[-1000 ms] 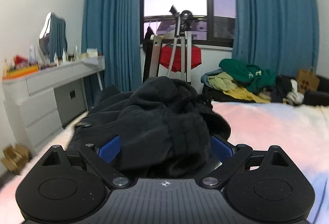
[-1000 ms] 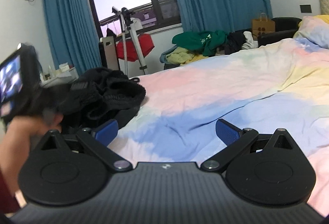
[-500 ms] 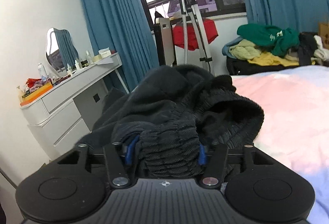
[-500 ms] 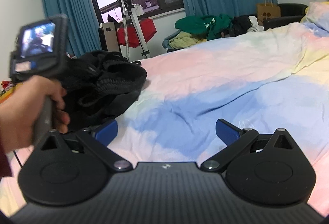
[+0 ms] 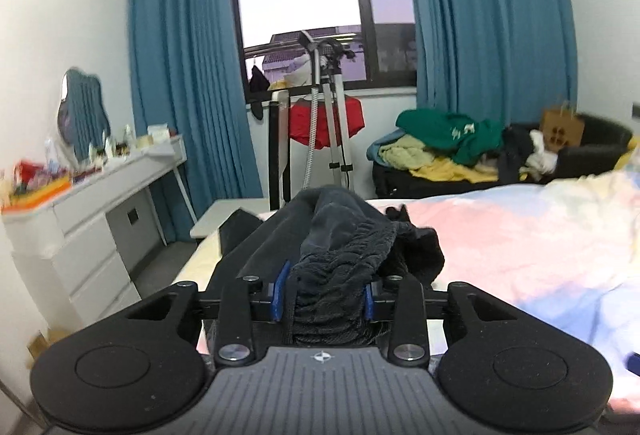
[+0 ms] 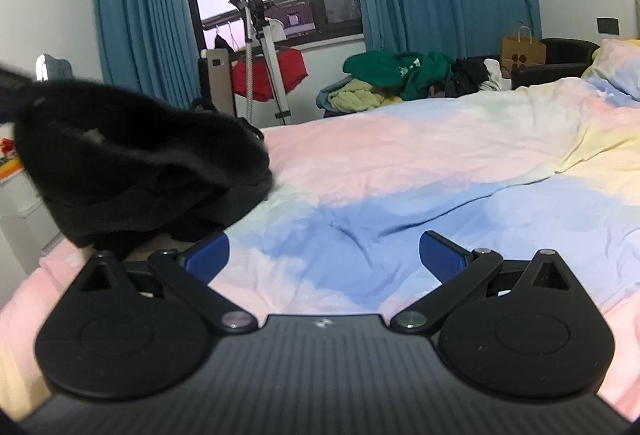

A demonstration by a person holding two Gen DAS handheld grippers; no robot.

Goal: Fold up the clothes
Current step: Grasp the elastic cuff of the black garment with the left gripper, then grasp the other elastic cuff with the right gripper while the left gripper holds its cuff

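Black ribbed garment (image 5: 340, 267) bunches between my closing left gripper (image 5: 325, 299); my right gripper (image 6: 325, 255) gapes wide over the pastel bedspread (image 6: 400, 171).

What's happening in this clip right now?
A person with a handheld gripper in each hand is starting to fold clothes on a bed with a pastel cover. The left gripper is closing on the ribbed edge of a black garment, bunched between its blue pads, with the rest of the garment trailing onto the bed. The right gripper hangs open over the bedcover, holding nothing.
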